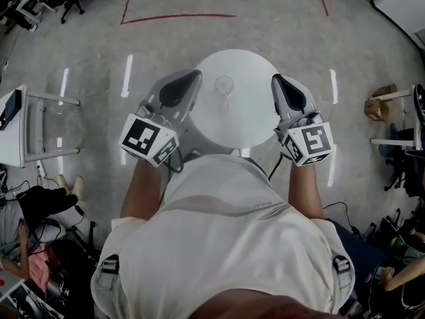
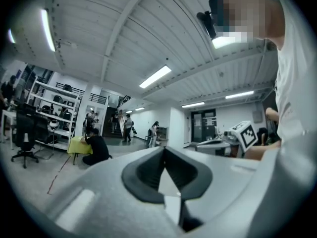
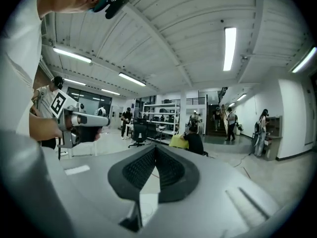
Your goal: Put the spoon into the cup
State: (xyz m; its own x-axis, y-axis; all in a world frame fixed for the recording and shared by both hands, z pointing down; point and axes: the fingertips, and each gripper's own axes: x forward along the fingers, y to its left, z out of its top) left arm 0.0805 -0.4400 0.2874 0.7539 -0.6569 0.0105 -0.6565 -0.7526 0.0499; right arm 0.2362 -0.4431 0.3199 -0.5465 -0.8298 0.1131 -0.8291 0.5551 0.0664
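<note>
spreading widest is the grey polished floor (image 1: 265,18), with a round white table (image 1: 246,121) on it, just beyond a person in a pale shirt (image 1: 226,244). the grey left gripper (image 1: 196,75) (image 2: 164,148) hangs over the table's left edge, its dark jaws pressed together on nothing. the grey right gripper (image 1: 275,78) (image 3: 155,148) hangs over the right edge, also pinched closed and empty. between them, near the table's middle, stands a small clear cup (image 1: 224,84). a thin faint line at its near side may be the spoon (image 1: 225,102); whether it sits inside cannot be told.
</note>
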